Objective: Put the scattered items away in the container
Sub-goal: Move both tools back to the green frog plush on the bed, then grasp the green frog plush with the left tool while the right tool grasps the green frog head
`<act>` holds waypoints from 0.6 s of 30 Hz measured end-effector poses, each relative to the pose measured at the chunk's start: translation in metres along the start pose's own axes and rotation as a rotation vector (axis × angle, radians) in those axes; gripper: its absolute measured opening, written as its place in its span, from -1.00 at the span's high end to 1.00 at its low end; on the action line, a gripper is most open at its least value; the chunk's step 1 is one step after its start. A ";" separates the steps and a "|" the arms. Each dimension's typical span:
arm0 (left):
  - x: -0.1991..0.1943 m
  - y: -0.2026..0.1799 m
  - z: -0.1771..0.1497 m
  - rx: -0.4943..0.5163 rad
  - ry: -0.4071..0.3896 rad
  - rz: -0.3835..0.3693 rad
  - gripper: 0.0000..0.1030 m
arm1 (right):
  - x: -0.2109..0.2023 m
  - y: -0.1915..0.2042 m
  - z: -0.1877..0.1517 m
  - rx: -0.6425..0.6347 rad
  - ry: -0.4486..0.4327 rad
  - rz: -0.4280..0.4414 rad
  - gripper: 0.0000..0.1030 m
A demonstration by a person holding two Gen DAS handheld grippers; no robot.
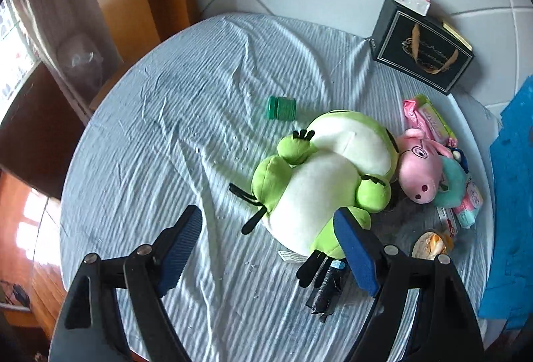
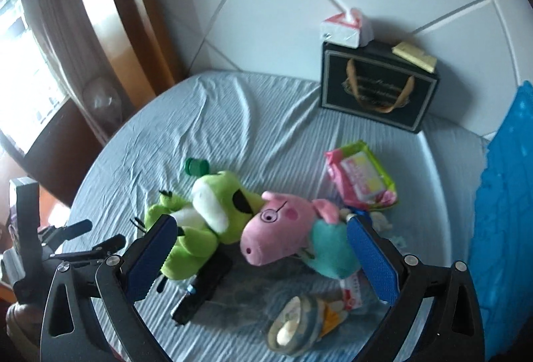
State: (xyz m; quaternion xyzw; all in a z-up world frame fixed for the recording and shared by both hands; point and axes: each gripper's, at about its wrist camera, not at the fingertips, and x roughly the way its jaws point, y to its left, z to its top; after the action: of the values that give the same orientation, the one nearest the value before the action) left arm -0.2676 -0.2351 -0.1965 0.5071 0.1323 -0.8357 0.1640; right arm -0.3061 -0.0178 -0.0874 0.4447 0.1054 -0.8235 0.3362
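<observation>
Because the toys lie heaped on the striped sheet (image 1: 160,135), both the left gripper (image 1: 269,248) and right gripper (image 2: 263,255) hang wide open and empty, one over the frog plush (image 1: 316,175), the other over the pig plush (image 2: 283,242), likely for pickup.

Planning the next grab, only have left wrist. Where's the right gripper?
Observer: The right gripper is open and empty, with the pig framed between its fingers.
Operator: Anything nearer the camera than the pig?
Observer: Yes, a snack packet lies on the sheet in front of the pig.
Operator: What's on top of the black box?
Observer: Beside the tissues, a flat yellow pad lies on the black box.
</observation>
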 end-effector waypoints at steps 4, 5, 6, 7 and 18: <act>0.021 -0.013 -0.016 -0.134 0.019 0.016 -0.58 | 0.055 0.015 -0.003 -0.096 0.074 0.041 -1.00; 0.026 -0.017 -0.020 -0.173 0.025 0.017 -0.58 | 0.070 0.018 -0.004 -0.124 0.099 0.058 -1.00; 0.031 -0.022 -0.024 -0.207 0.030 0.023 -0.58 | 0.083 0.022 -0.004 -0.154 0.119 0.065 -1.00; 0.035 -0.026 -0.027 -0.238 0.036 0.031 -0.58 | 0.096 0.026 -0.005 -0.192 0.132 0.065 -0.99; 0.037 -0.053 -0.047 -0.388 0.028 0.126 -0.58 | 0.182 0.032 -0.002 -0.284 0.272 0.172 -0.99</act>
State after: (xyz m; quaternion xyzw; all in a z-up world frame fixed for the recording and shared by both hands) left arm -0.2671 -0.1742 -0.2474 0.4851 0.2609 -0.7754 0.3087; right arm -0.3528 -0.1248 -0.2309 0.5070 0.2265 -0.7010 0.4475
